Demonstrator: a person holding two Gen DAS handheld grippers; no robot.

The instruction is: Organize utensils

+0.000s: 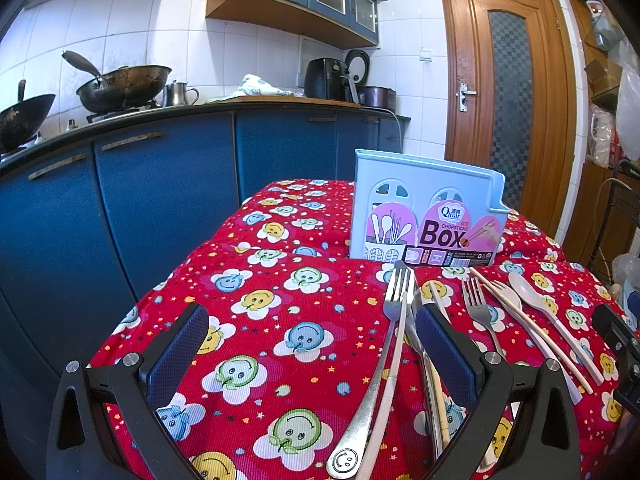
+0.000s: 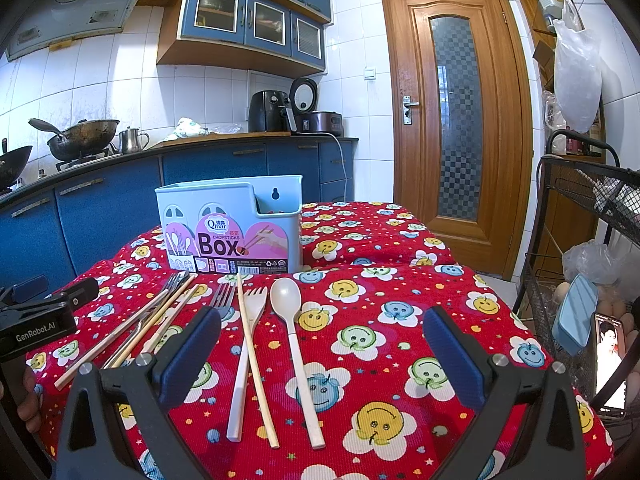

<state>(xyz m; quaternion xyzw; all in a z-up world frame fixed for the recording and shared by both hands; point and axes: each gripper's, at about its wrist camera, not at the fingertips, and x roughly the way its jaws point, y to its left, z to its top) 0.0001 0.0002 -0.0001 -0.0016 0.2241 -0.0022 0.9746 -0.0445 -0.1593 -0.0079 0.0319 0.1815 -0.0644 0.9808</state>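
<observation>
- The left hand-held gripper [image 1: 312,344] is spread wide above the red smiley-print cloth [image 1: 280,320] that covers the desk, and nothing sits between its blue pads.
- A metal fork [image 1: 384,344] with a smiley stamped on its handle end lies inside that gap, close to the right-side finger; a pale chopstick [image 1: 394,372] lies alongside it, and more utensils seem to lie under that finger, though it hides most of them.
- The right hand-held gripper [image 2: 322,344] is likewise wide open and empty, low over the cloth.
- Between its fingers lie a cream spoon [image 2: 294,344], bowl pointing away, and just left of it a cream fork [image 2: 248,344] crossed by a wooden chopstick [image 2: 256,360].
- A second metal fork [image 2: 222,298] shows its tines just past the left-side pad of the right gripper.
- Further left, a loose bunch of chopsticks and another metal fork [image 2: 156,312] lies slanted across the cloth, near the body of the left gripper at the frame edge.
- Beyond all the utensils a light blue chopsticks box [image 2: 232,228] stands upright on the desk, its label facing the cameras.
- In the background a dark wok [image 2: 84,136] sits on the stove along the blue kitchen counter, and a wooden door [image 2: 456,120] stands shut at the right.
</observation>
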